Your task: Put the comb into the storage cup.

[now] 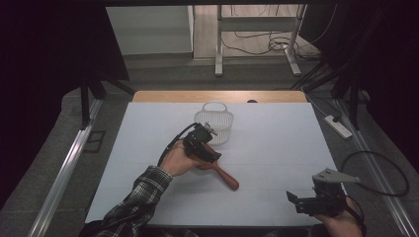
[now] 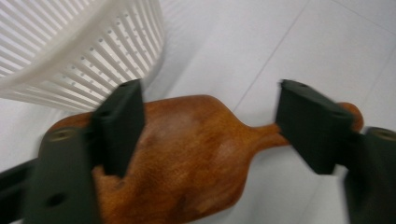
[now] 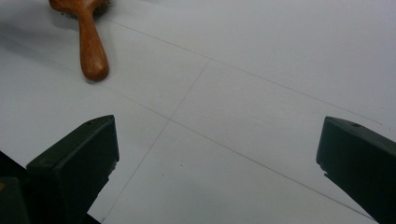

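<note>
My left gripper sits mid-tabletop, forearm in a plaid sleeve reaching in from the bottom edge, wrist angled forward and right, gripper tilted down over the wooden brush. In the left gripper view the brush head lies between my part-open jaws, one pad at the head's edge, the other by the thin handle; can't tell if either pad presses. White slotted basket just behind the brush. My right gripper is low at the near right corner, well apart, jaws wide over bare tabletop, holding nothing.
</note>
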The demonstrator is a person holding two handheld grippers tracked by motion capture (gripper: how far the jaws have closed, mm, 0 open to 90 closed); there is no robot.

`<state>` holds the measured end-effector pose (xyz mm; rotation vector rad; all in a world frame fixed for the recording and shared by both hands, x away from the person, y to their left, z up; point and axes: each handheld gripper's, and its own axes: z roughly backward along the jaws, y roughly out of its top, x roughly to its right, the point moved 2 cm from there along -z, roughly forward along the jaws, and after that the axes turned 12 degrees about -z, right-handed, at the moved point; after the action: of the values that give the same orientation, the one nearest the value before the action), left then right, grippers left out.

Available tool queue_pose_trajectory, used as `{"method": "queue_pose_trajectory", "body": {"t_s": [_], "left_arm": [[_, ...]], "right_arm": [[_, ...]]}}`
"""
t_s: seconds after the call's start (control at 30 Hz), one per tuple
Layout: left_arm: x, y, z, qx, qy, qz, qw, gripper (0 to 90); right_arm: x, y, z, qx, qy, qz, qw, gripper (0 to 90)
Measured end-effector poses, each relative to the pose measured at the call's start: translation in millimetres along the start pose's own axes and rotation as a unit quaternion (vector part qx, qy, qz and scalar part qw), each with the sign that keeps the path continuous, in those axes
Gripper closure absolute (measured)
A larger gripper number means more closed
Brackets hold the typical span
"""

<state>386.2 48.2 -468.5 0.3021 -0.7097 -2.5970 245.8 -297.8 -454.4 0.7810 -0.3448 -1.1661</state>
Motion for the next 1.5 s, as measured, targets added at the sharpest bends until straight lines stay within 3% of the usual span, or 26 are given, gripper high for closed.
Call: {"method": "queue_pose_trajectory", "body": {"t_s": [0.1, 0.23, 0.33, 0.43, 0.67, 1.0, 1.23, 1.5], "left_arm": [[-2.2, 0.5, -3.2, -0.002, 0.001, 0.004, 1.0, 45.4], [-4.4, 1.2, -9.3, -0.001, -0.017, 0.004, 0.9999, 65.0], [-5.4, 3.4, -12.9, 0.006, -0.026, 0.009, 0.9996, 78.0], [-6.2, 7.0, -14.9, 0.004, -0.024, 0.001, 0.9997, 88.8], [-7.5, 12.5, -26.3, -0.009, -0.022, 0.003, 0.9997, 89.0], [-10.9, 7.2, -49.5, -0.029, -0.021, 0.014, 0.9993, 89.1], [-12.5, 6.4, -53.1, -0.028, -0.02, 0.024, 0.9991, 89.2], [-12.3, 5.2, -52.4, -0.031, -0.02, 0.023, 0.9991, 89.2]], "right_arm": [[0.0, 0.0, -0.1, 0.0, 0.0, 0.0, 1.0, 0.0], [-0.2, -0.1, -0.3, -0.002, 0.0, 0.002, 1.0, 0.0], [-0.3, -0.1, -0.5, -0.002, 0.0, 0.002, 1.0, 0.0], [-0.4, -0.1, -0.6, -0.003, 0.0, 0.002, 1.0, 0.0], [-0.4, -0.3, -0.6, -0.003, 0.0, 0.004, 1.0, 0.0], [-0.6, -0.4, -1.0, -0.006, -0.002, 0.004, 1.0, 0.3], [-0.4, -0.6, -1.0, -0.007, -0.003, 0.004, 1.0, 0.5], [-0.4, -0.9, -0.8, -0.008, -0.003, 0.003, 1.0, 0.6]]}}
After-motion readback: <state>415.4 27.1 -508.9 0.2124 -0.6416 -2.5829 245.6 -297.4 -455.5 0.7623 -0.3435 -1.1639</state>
